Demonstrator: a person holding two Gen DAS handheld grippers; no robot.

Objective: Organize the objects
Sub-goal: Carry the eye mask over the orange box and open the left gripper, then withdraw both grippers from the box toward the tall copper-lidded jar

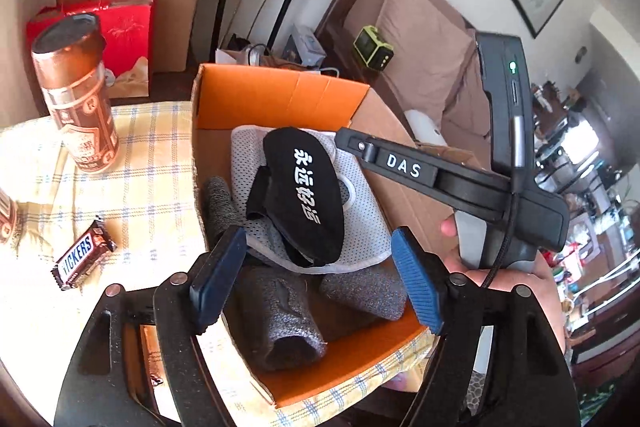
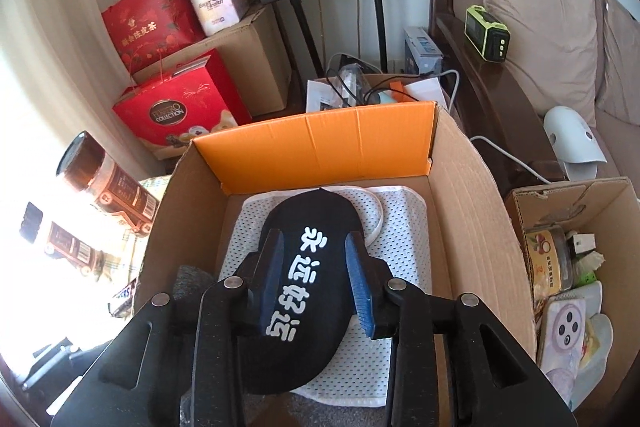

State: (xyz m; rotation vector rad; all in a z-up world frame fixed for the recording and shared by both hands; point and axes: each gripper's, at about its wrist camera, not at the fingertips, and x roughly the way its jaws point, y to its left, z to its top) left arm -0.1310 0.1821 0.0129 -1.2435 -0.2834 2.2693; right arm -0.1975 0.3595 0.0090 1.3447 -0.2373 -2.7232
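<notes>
Your right gripper (image 2: 316, 283) has its jaws spread on either side of the black eye mask (image 2: 304, 291), which lies on white mesh fabric (image 2: 400, 227) inside the cardboard box (image 2: 320, 143). Your left gripper (image 1: 316, 279) hangs wide open above grey foam rolls (image 1: 280, 323); left of its jaws, a Snickers bar (image 1: 82, 255), farther off a brown jar (image 1: 76, 95).

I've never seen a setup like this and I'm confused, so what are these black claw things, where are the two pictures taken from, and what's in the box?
No robot here: a person holds two hand grippers, each carrying a camera looking along its fingers. The left gripper is open and empty above the cardboard box. The right gripper straddles a black eye mask lying on white mesh cloth; whether it is pinching the mask is unclear. Grey foam rolls also lie inside. On the checked cloth beside it: a brown jar and a Snickers bar.
</notes>
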